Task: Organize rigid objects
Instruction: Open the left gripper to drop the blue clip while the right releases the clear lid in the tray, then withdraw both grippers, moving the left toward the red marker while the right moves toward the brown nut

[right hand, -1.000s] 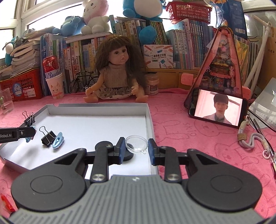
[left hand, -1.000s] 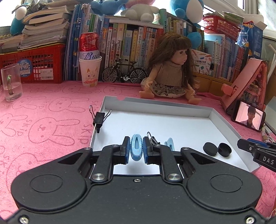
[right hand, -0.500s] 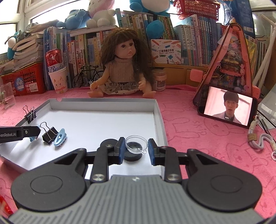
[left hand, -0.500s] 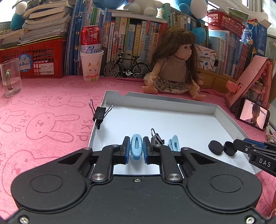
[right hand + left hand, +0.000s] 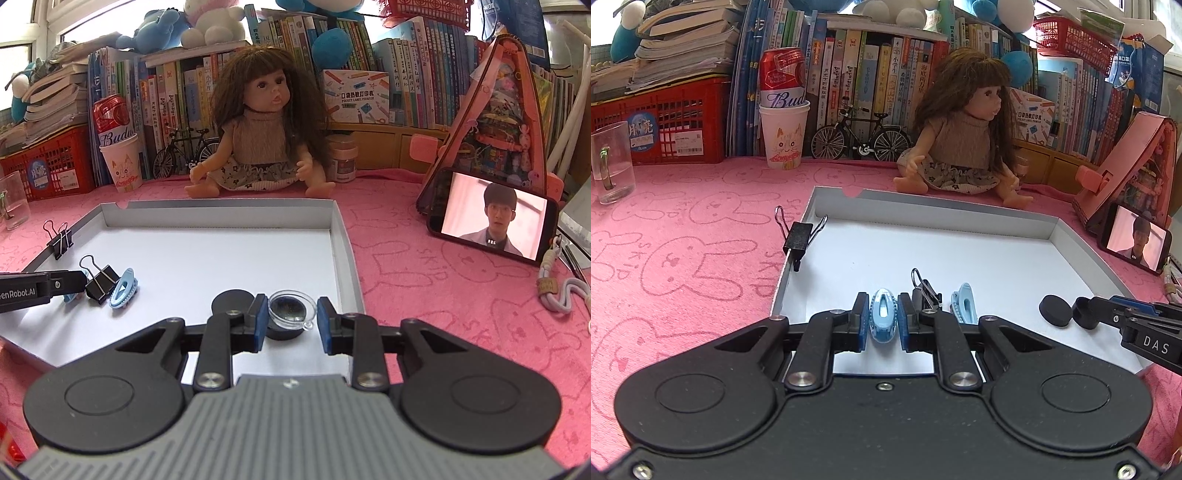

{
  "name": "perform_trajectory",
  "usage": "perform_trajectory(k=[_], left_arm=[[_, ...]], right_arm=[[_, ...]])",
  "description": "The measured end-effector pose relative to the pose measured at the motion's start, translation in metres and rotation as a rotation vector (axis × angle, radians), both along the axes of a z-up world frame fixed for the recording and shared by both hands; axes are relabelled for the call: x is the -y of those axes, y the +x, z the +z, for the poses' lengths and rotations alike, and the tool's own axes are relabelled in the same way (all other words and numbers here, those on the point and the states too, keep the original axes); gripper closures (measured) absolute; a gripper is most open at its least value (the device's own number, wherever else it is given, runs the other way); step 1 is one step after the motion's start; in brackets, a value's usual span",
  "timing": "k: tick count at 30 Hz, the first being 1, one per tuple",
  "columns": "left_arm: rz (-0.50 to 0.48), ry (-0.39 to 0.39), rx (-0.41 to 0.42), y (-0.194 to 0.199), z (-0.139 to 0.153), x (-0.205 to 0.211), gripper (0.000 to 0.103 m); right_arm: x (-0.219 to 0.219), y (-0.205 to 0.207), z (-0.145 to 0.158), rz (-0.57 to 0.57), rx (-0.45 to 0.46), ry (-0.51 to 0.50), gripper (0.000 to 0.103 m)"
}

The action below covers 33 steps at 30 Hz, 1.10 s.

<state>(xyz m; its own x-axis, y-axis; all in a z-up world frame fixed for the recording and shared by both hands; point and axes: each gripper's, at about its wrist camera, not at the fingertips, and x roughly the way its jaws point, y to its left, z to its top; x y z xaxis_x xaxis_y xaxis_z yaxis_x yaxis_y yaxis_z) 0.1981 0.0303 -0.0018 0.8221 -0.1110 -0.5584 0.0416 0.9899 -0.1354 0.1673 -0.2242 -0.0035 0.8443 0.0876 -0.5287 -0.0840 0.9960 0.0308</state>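
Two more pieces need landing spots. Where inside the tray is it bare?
Bare: the tray's middle and far end, toward the doll. Crowded: near-left by the binder clip and blue clip, near-right around the black discs.

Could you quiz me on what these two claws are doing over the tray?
1. True or false: the left gripper is shut on a blue clip.
2. What sits between the fingers of the right gripper? A) a black binder clip B) a clear round lid C) the can
3. Fill in: one binder clip is clamped on the tray's ____ wall, as the left camera sees it.

Key: 1 true. 2 B; the pads look to be touching it, above a black disc. 3 left.
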Motion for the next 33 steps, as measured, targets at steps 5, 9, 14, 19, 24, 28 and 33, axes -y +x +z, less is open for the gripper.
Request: perform_trajectory(k=[5,9,14,19,24,28,33], left_arm=[[-0.009,0.0,0.006,-0.003,0.001,0.001,0.082],[-0.027,-0.01,0.018,-0.008,0.005,0.002,0.067],[-0.031,0.003,0.025,-0.017,0.011,0.006,0.051],[-0.047,-0.006,0.042,-0.029,0.018,0.005,0.043],[-0.068,-0.017,0.067,-0.041,0.027,0.003,0.03],[-0.087,-0.022,0.082,-0.052,0.033,0.003,0.024],[-0.104,-0.034,0.095,-0.066,0.038,0.003,0.021]], right_arm=[[0.0,-0.001,0.001,-0.002,0.004,0.003,0.063],[0.001,-0.003,0.002,-0.006,0.005,0.005,0.048],[0.004,-0.007,0.006,0.0,0.01,0.014,0.038],[0.005,-0.017,0.012,0.012,0.03,0.023,0.03],[0.003,-0.028,0.019,0.031,0.059,0.021,0.022],[0.001,-0.037,0.024,0.055,0.079,0.018,0.016],[0.002,-0.049,0.028,0.067,0.09,0.025,0.014]])
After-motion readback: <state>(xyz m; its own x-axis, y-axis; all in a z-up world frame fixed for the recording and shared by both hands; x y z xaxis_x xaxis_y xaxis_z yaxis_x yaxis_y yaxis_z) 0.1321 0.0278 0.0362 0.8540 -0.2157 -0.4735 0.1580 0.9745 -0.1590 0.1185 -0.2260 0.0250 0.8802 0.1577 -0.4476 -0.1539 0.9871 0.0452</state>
